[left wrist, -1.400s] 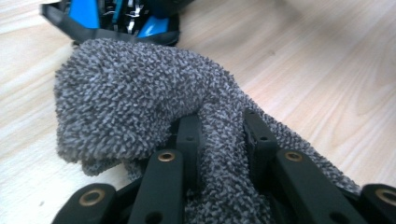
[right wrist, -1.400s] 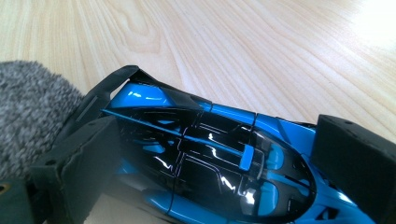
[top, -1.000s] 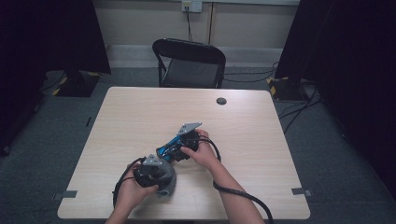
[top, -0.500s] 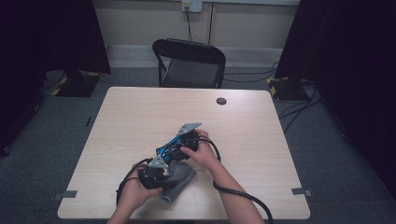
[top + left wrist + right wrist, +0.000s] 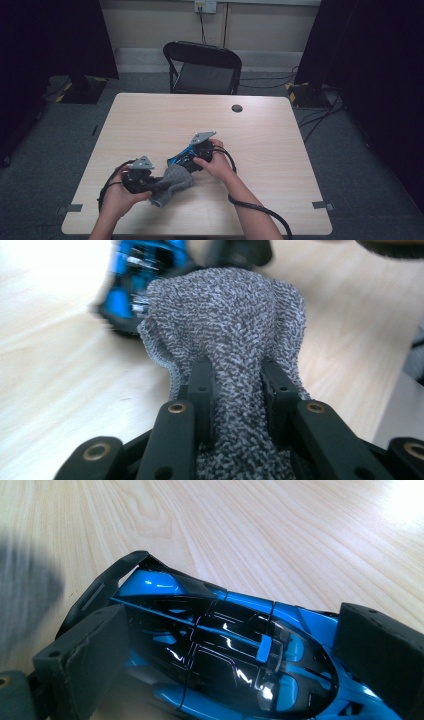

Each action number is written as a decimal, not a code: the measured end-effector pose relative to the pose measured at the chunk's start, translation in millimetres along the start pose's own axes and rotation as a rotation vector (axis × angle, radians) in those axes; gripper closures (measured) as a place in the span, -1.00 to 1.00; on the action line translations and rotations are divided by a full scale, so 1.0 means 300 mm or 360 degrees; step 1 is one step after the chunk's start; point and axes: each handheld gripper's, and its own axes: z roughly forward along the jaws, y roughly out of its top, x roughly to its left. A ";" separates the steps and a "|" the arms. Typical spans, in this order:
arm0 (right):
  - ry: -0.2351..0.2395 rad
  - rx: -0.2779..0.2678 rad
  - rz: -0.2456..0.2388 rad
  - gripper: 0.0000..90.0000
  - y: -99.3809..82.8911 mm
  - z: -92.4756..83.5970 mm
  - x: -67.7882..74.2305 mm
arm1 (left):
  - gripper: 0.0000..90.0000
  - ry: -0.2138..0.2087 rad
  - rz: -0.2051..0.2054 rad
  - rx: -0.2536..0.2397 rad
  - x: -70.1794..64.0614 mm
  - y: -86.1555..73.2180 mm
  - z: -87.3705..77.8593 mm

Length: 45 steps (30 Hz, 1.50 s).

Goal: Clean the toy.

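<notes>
High view: my left gripper [image 5: 150, 181] jaws are clamped on the cloth [image 5: 172, 184], right gripper [image 5: 186, 159] jaws on the car [image 5: 179, 156]; a hard wipe could twist the car loose onto the desk [image 5: 280, 150].

Both grippers' fingers [image 5: 202, 390] clamped.

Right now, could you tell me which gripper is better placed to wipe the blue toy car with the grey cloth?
The left gripper: its jaws are shut on the grey cloth, which lies right beside the blue toy car. The right gripper is occupied clamping the car.
</notes>
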 end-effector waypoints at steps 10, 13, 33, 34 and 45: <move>-0.0003 -0.0012 -0.0002 -0.97 -0.003 0.000 0.001 | 0.59 0.0386 -0.0168 -0.0147 0.145 -0.021 0.000; -0.0002 -0.0001 0.0002 -0.97 -0.001 0.000 0.002 | 0.59 0.0509 -0.0229 -0.0158 0.180 -0.023 0.027; -0.0002 0.0017 -0.0001 -0.97 0.004 0.001 0.005 | 0.61 0.0332 -0.0295 0.0111 0.135 -0.030 0.161; 0.0000 0.0016 -0.0003 -0.97 0.004 0.001 0.004 | 0.62 0.0303 -0.0296 0.0105 0.123 -0.034 0.160; 0.0005 0.0015 -0.0004 -0.97 0.004 0.001 0.001 | 0.62 0.0194 -0.0294 0.0133 0.057 -0.060 0.150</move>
